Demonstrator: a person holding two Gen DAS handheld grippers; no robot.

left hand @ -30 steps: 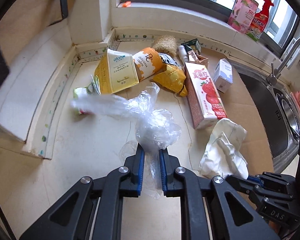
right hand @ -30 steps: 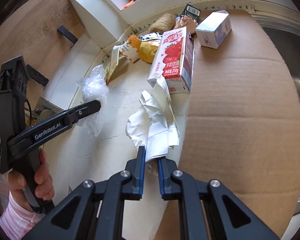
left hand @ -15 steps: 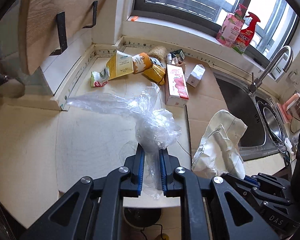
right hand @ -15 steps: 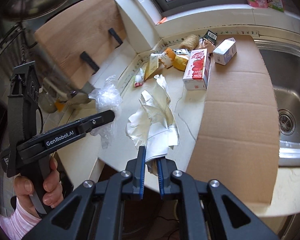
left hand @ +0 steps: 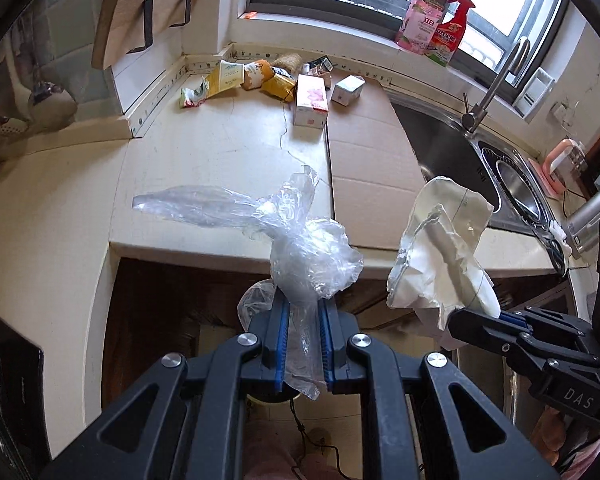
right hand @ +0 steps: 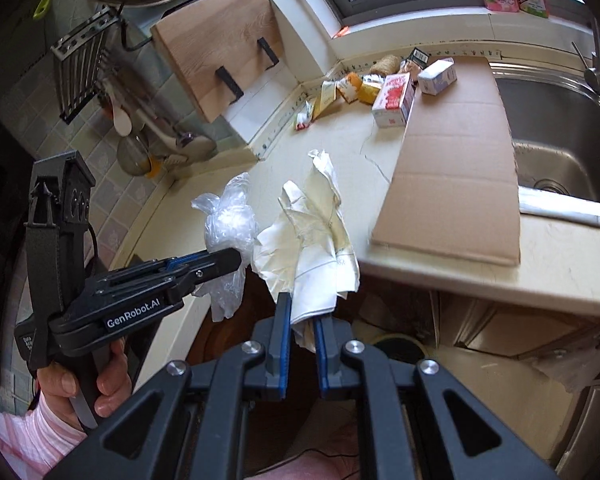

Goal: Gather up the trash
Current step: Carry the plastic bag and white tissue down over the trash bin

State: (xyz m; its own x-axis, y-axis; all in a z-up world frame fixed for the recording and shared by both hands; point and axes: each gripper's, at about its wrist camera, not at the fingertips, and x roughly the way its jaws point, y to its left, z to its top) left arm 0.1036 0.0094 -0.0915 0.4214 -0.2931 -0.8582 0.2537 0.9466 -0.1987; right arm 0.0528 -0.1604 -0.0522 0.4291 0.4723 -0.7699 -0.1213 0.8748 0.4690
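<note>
Gripping crinkly clear plastic bag (left hand: 304,248) — crumpled white paper (right hand: 316,248)

Crumpled clear plastic bag (left hand: 300,240) and white paper wad (right hand: 316,240) aloft off counter edge; cartons, wrappers (left hand: 276,84) heaped in far corner.

A home kitchen is shown by the steel sink (right hand: 556,128), faucet (left hand: 496,84), cream countertop (left hand: 220,148) and hung wooden cutting board (right hand: 216,52).

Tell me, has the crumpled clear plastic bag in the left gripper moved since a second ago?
Yes. The crumpled clear plastic bag, clamped in the left gripper, has pulled back from the litter pile toward the beige countertop's front edge, now hanging past it.
</note>
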